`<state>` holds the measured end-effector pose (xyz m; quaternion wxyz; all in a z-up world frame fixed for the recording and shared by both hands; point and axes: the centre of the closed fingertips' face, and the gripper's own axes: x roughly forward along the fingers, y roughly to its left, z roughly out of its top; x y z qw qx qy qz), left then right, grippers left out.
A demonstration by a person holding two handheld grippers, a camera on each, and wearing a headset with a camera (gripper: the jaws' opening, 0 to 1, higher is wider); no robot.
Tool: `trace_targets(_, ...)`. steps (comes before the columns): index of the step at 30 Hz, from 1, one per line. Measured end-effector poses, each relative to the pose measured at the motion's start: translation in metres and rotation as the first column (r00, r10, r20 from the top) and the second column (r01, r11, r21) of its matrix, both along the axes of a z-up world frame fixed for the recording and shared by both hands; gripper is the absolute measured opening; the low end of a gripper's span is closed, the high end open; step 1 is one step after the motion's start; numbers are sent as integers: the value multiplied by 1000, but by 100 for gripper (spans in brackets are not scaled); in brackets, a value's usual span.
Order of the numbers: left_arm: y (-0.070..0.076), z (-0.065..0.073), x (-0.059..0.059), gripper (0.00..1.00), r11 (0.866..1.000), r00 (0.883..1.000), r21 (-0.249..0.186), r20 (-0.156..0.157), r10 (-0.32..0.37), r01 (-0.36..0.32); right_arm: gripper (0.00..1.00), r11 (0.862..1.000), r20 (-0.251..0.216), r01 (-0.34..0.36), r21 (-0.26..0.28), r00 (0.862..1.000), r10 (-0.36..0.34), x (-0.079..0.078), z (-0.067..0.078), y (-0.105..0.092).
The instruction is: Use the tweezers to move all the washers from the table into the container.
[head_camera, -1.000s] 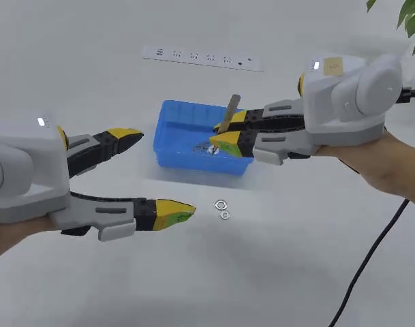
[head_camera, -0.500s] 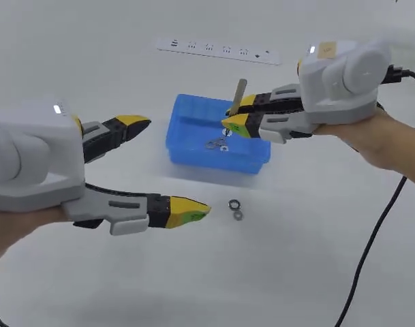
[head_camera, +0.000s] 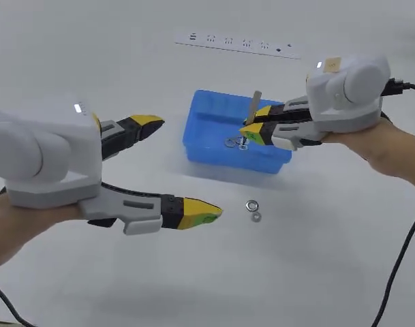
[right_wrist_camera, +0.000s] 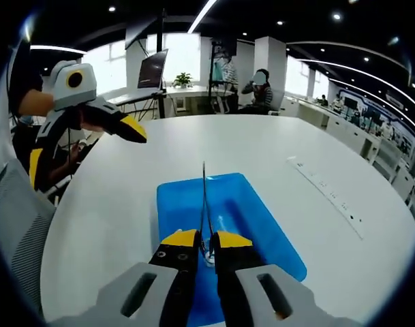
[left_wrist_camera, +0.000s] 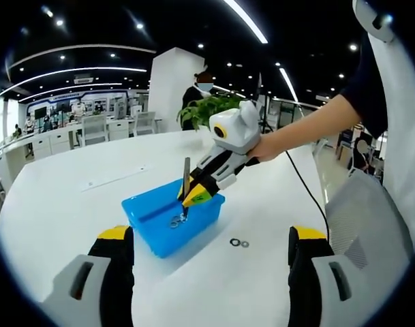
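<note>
A blue container sits mid-table with washers lying inside it. My right gripper hovers over the container's right half, shut on thin grey tweezers whose tips point down among those washers. I cannot tell whether the tips hold a washer. Two washers lie on the table just in front of the container. My left gripper is open and holds nothing, left of the container. In the left gripper view I see the container, the tweezers and the table washers. The right gripper view looks along the tweezers into the container.
A white power strip lies at the far side of the table. A black cable trails from my right gripper across the table's right side. A grey chair stands beside the table, and people stand in the office beyond.
The whole head view has shifted as the head moved. My right gripper stays over the container with the tweezers. My left gripper stays open.
</note>
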<state>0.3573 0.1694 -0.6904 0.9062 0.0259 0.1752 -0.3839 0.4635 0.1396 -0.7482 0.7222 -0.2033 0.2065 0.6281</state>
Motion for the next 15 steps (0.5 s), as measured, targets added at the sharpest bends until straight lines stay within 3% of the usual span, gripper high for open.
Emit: trace_targets(15, -2, -6, -3, 99, 1000, 1000, 5, -28, 11, -11, 10, 1000, -4, -20, 1, 1000, 20, -2, -6, -2)
